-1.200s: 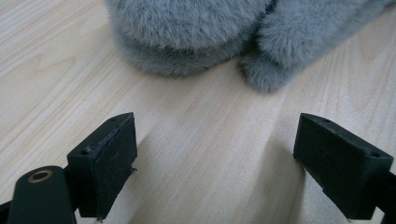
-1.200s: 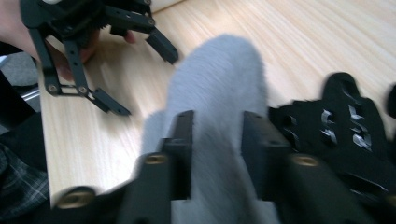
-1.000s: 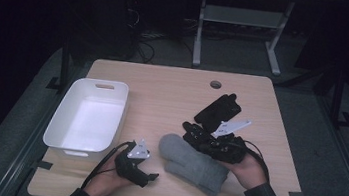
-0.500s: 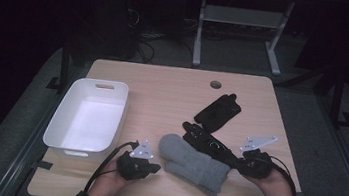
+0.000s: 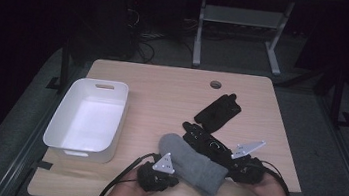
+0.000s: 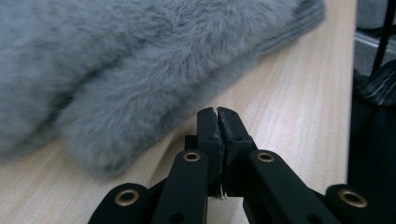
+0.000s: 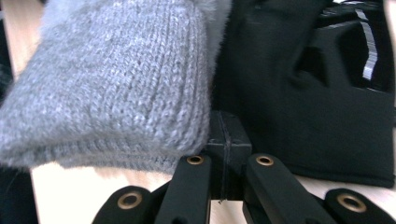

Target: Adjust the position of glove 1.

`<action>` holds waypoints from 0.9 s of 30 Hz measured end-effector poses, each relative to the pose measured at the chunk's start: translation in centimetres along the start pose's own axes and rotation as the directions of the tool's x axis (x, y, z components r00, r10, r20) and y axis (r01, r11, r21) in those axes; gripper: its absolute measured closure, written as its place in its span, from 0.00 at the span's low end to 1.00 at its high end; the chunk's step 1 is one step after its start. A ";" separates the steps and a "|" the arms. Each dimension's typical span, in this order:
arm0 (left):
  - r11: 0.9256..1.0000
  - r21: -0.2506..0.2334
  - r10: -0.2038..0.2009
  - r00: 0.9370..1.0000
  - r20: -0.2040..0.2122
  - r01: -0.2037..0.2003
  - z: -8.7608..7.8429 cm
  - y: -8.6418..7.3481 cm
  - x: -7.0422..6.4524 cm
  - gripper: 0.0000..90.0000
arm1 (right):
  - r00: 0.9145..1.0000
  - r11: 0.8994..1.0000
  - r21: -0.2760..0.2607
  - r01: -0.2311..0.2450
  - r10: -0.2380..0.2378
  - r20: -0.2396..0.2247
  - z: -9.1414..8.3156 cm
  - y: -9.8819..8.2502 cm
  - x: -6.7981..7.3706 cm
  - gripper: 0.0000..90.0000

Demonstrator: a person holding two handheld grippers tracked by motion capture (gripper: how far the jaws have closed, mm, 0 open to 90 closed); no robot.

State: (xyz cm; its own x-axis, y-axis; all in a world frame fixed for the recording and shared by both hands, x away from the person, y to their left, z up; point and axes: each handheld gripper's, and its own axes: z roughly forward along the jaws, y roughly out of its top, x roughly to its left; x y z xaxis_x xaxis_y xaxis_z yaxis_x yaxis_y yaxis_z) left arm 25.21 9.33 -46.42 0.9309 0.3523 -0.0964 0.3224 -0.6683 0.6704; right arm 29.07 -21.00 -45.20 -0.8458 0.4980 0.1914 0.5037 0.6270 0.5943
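Observation:
A fluffy grey mitten (image 5: 189, 164) lies near the table's front edge, partly over a black glove (image 5: 205, 139). A second black glove (image 5: 217, 111) lies flat farther back. My left gripper (image 5: 171, 180) sits at the mitten's near left side, jaws shut with nothing between them. In the left gripper view the left gripper (image 6: 218, 114) rests on the wood just short of the mitten's fur (image 6: 140, 70). My right gripper (image 5: 230, 171) is at the mitten's cuff end, also shut. In the right gripper view the knit cuff (image 7: 121, 88) overlaps the right gripper (image 7: 223, 133), with black glove fabric (image 7: 303, 107) to the right.
An empty white bin (image 5: 87, 117) stands on the left side of the wooden table (image 5: 164, 86). A round cable hole (image 5: 215, 84) is at the back. Beyond the table there is dark floor and a desk frame (image 5: 237, 20).
My right gripper has come off the black gloves and moved right and down to the mitten's cuff. My left gripper has slid right, up to the mitten.

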 end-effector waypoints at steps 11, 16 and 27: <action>0.997 -0.022 -0.076 0.995 -0.068 0.074 -2.0 -1.0 1.8 0.97 | 0.995 0.999 -0.016 0.052 -0.053 -0.080 2.0 1.8 2.1 1.00; 0.993 -0.023 -0.118 0.988 -0.097 0.117 -3.1 -1.7 2.7 0.95 | 0.991 0.997 -0.019 0.079 -0.081 -0.106 3.1 2.7 3.0 1.00; 0.983 -0.033 -0.184 0.967 -0.178 0.182 -5.5 -2.5 3.9 0.93 | 0.978 0.988 -0.032 0.149 -0.152 -0.146 5.6 5.0 4.8 1.00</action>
State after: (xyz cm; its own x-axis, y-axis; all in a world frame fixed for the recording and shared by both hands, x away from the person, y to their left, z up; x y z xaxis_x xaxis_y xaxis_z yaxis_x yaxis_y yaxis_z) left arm 27.05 15.97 -44.45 0.8097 0.5806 -0.0858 0.4803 -0.5715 0.6653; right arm 28.49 -12.14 -45.67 -0.9290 0.3039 0.2114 0.3665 0.6744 0.6410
